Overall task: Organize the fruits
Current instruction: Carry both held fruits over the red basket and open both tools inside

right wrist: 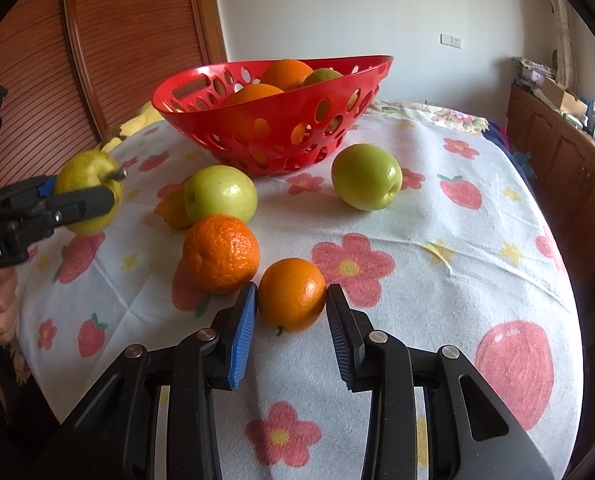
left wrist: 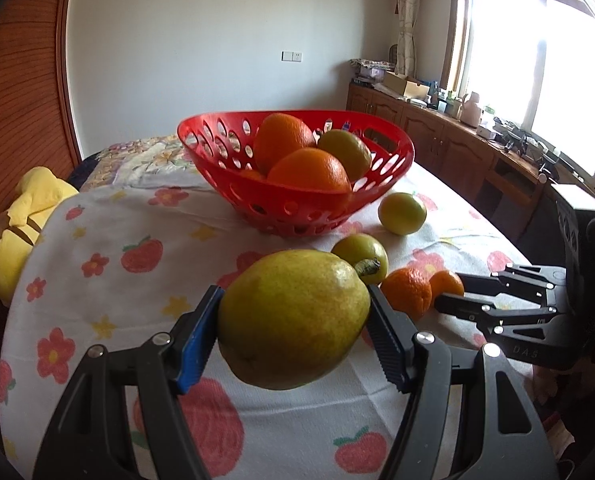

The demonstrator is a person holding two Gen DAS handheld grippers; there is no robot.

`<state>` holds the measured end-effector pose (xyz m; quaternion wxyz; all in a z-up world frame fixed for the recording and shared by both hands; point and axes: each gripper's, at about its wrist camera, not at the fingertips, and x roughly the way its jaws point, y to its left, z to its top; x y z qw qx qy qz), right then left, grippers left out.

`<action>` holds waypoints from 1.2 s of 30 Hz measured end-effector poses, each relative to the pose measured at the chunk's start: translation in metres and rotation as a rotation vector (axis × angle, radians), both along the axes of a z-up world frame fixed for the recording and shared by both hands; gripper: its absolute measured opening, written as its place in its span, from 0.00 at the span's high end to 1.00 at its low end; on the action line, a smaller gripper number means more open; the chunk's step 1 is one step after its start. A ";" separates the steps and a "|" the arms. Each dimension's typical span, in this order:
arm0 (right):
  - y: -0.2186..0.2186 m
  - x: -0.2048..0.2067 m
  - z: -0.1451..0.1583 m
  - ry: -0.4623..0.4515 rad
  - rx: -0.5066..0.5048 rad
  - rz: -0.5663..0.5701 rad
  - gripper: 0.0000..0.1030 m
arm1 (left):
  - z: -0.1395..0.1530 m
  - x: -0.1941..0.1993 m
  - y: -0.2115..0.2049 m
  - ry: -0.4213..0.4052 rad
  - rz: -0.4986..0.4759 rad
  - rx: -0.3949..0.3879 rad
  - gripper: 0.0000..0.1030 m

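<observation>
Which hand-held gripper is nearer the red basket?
Left. The left hand-held gripper holds the pear off the cloth, short of the red basket. The right hand-held gripper sits farther back, jaws open around the small orange.

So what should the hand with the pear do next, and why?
Probably carry the pear forward and up over the red basket rim. The left gripper is clamped on it, lifted off the cloth, and the basket with oranges sits straight ahead. The right gripper is open around a small orange.
</observation>
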<state>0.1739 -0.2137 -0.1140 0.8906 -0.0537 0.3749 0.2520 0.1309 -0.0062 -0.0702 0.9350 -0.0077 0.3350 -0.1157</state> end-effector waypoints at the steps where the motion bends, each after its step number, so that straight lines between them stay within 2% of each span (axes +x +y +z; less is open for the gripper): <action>1: -0.001 0.000 0.000 0.000 0.003 -0.001 0.66 | 0.003 0.001 0.000 -0.008 -0.001 0.002 0.34; 13: -0.008 0.000 0.017 -0.048 0.001 -0.025 0.66 | 0.032 0.017 0.003 -0.073 -0.006 0.022 0.34; 21: -0.015 0.009 0.070 -0.144 0.040 -0.018 0.66 | 0.053 0.030 0.003 -0.107 -0.012 0.029 0.34; 27: -0.004 0.030 0.101 -0.205 0.041 0.013 0.66 | 0.062 0.047 0.000 -0.125 -0.022 0.047 0.34; 32: 0.014 0.052 0.108 -0.217 0.028 0.053 0.66 | 0.064 0.061 0.003 -0.123 -0.022 0.054 0.34; 36: 0.031 0.070 0.100 -0.195 0.009 0.075 0.66 | 0.062 0.071 0.007 -0.116 -0.019 0.058 0.34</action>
